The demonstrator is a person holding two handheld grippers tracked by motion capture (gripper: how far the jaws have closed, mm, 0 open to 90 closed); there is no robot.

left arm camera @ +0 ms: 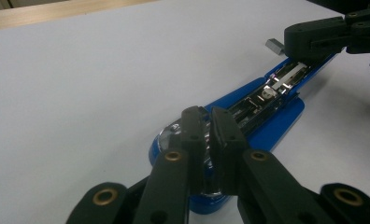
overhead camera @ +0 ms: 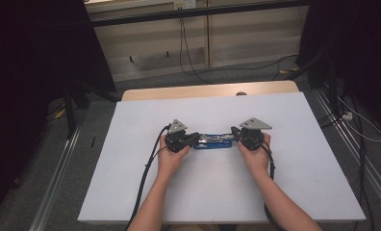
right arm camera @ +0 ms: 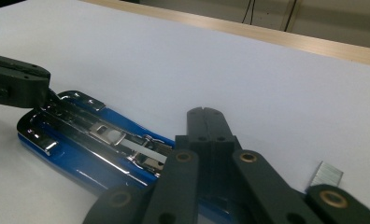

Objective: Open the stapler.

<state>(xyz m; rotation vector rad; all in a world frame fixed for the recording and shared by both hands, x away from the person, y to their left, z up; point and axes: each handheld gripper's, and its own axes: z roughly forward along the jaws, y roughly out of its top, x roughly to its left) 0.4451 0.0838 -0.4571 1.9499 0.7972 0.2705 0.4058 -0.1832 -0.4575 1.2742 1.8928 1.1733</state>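
A blue stapler [overhead camera: 216, 142] lies opened flat at the middle of the white table top [overhead camera: 203, 192], with its chrome magazine [left arm camera: 279, 84] facing up. My left gripper [overhead camera: 194, 138] is at the stapler's left end. In the left gripper view its jaws [left arm camera: 206, 119] stand almost together, pinching the chrome rounded end of the stapler [left arm camera: 267, 128]. My right gripper [overhead camera: 234, 133] is shut, and its tips [right arm camera: 204, 114] reach over the stapler's [right arm camera: 75, 161] other end. A small grey strip of staples [right arm camera: 327, 175] lies on the table beside that end.
The white sheet has bare room on all sides of the stapler. A wooden table edge [overhead camera: 208, 90] runs along the far side. Beyond it are pale cabinets [overhead camera: 236, 38] and cables on the floor [overhead camera: 193, 67]. Dark stands [overhead camera: 73, 106] flank the table.
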